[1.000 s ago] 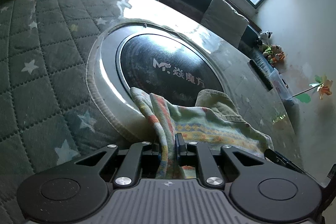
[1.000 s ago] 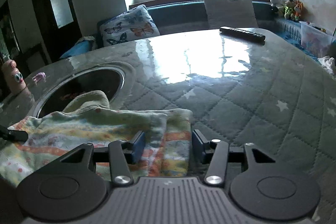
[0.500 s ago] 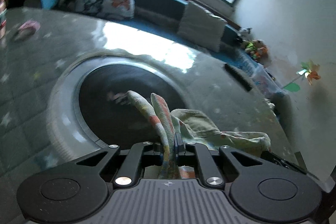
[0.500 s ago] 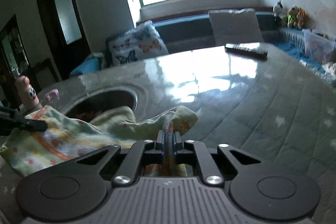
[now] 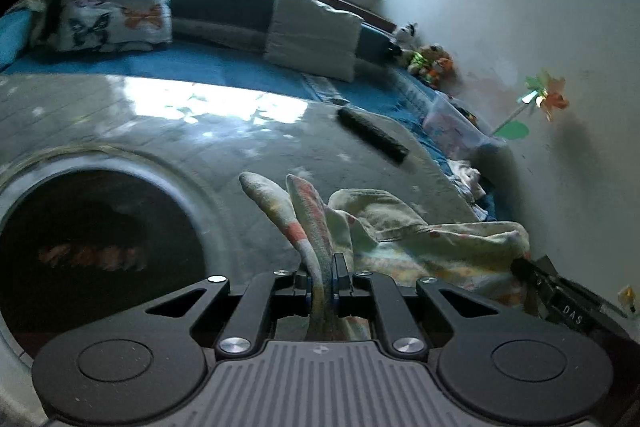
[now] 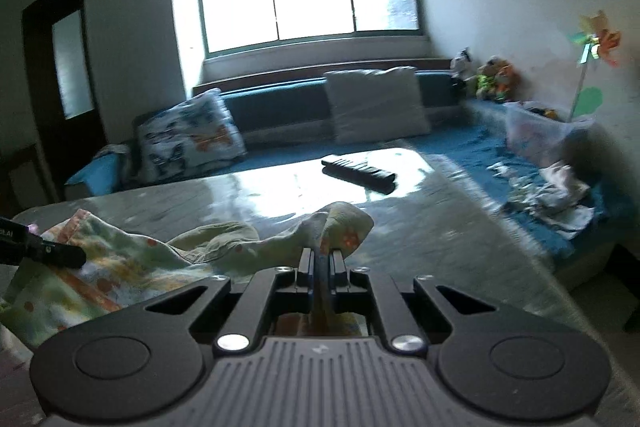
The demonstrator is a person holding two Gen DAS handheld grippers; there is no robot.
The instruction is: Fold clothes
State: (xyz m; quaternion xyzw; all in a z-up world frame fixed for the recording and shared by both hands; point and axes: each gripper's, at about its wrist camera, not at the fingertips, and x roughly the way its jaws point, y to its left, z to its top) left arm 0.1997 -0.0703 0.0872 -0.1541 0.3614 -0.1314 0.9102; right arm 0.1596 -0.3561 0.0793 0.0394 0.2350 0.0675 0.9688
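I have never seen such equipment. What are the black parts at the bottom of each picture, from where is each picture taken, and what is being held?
The black parts are two hand-held grippers, each with two fingers; a person carries one in each hand. A small wide-angle camera sits on each gripper and looks forward along its fingers, so you get one picture per hand.

In the left view, the left gripper is shut on a fold of a pastel patterned garment. In the right view, the right gripper is shut on another edge of it. The cloth hangs between them over a quilted grey table. A dark round inset is in the table, and a black remote control lies farther back.
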